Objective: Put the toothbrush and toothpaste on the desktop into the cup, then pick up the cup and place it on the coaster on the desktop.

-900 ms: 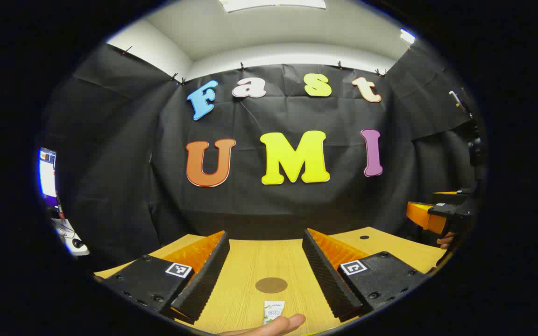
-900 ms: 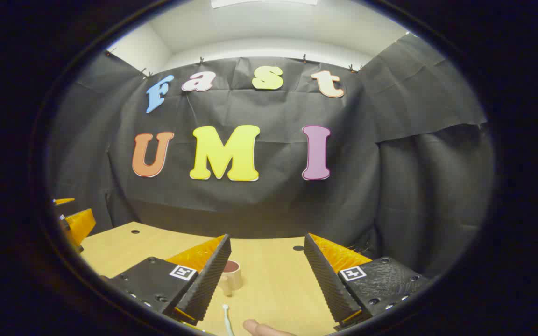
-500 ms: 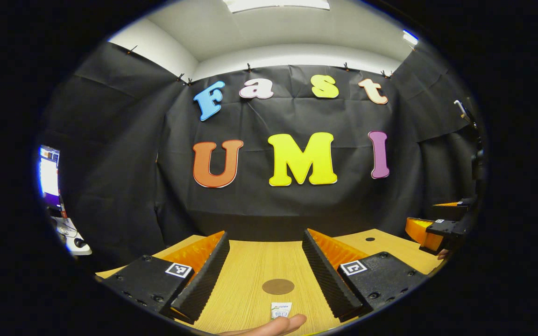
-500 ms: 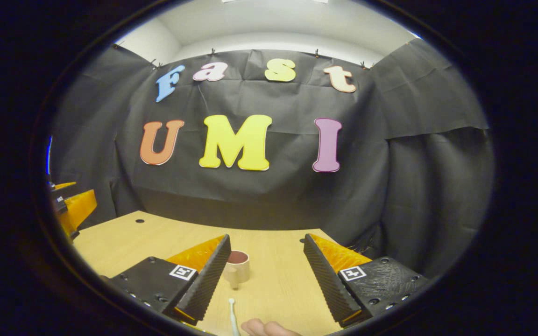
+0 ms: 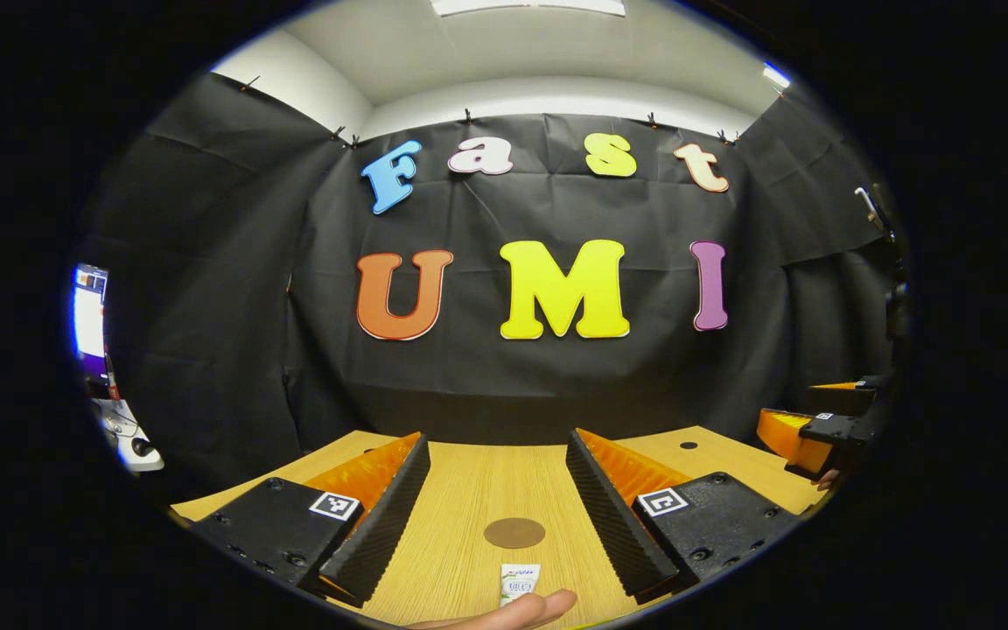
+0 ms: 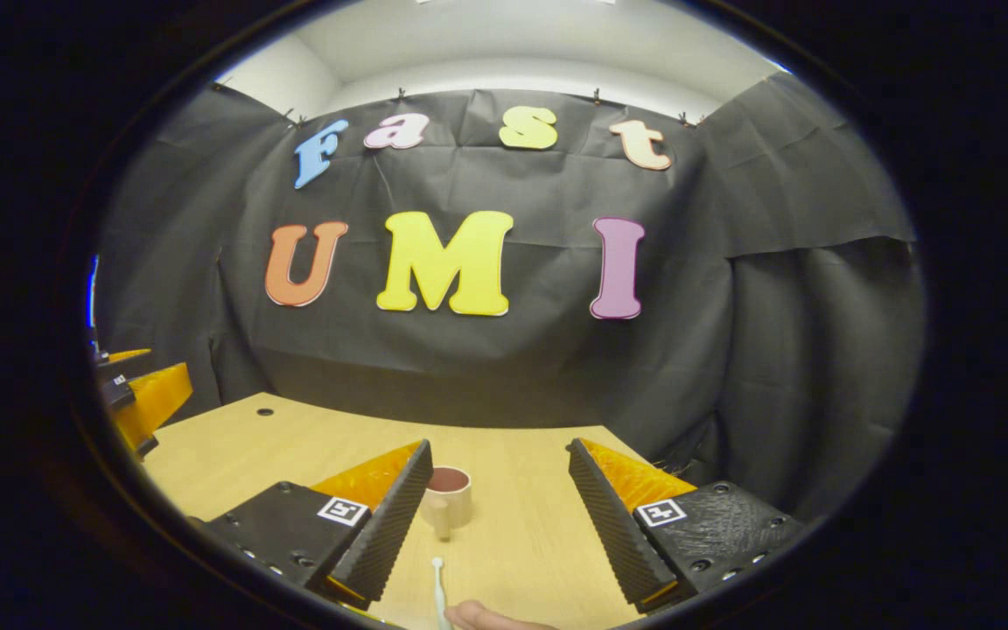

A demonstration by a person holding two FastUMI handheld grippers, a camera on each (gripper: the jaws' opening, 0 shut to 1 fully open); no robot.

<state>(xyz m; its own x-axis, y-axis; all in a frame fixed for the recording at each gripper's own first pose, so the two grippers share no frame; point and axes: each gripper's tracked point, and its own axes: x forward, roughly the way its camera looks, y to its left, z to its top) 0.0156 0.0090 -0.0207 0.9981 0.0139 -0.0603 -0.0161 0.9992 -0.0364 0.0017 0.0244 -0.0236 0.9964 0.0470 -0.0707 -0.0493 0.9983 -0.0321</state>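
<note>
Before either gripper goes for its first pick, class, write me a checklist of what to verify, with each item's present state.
1. Left gripper open, nothing between its fingers: ok.
2. Right gripper open, nothing between its fingers: ok.
3. Toothpaste lying on the desktop ahead of the left gripper: ok, though part of it is hidden.
4. Toothbrush lying on the desktop before the right gripper: ok, though its full length is out of sight.
5. Cup upright, mouth open: ok; whether it holds anything: cannot tell.
6. Coaster bare, ready for the cup: ok.
</note>
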